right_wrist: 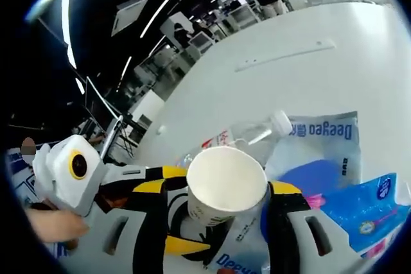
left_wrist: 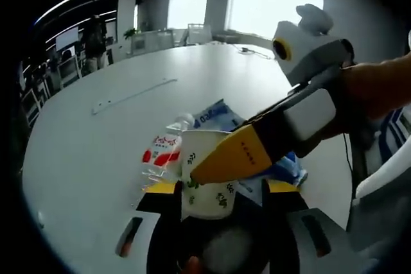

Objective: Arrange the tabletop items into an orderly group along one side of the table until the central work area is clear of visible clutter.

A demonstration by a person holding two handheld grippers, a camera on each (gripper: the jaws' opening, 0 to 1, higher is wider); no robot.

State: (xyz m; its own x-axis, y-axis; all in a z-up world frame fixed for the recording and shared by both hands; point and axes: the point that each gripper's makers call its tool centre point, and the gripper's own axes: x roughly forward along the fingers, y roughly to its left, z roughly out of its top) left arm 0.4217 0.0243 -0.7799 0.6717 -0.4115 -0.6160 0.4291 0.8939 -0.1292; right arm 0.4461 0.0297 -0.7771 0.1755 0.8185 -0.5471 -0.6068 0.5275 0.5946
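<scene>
A white paper cup [left_wrist: 207, 190] with green print stands between the jaws of my left gripper [left_wrist: 221, 187], which look closed on its lower body. In the right gripper view the cup [right_wrist: 226, 184] shows its empty mouth, with my right gripper [right_wrist: 219, 187] open and its jaws set wider than the rim. The right gripper [left_wrist: 239, 153] reaches in from the right, one yellow jaw across the cup's front. The left gripper [right_wrist: 176, 208] enters from the left, with a jaw on either side of the cup. A clear plastic bottle [left_wrist: 164, 149] lies just behind the cup, and blue packets [right_wrist: 321, 152] lie beyond it.
The round white table [left_wrist: 115, 62] stretches away bare beyond the cluster, apart from a thin white strip [left_wrist: 131, 94]. A second blue packet [right_wrist: 367, 210] lies at the right. Chairs, desks and a standing person [left_wrist: 95, 40] are past the far edge. A person's hand [left_wrist: 379, 88] holds the right gripper.
</scene>
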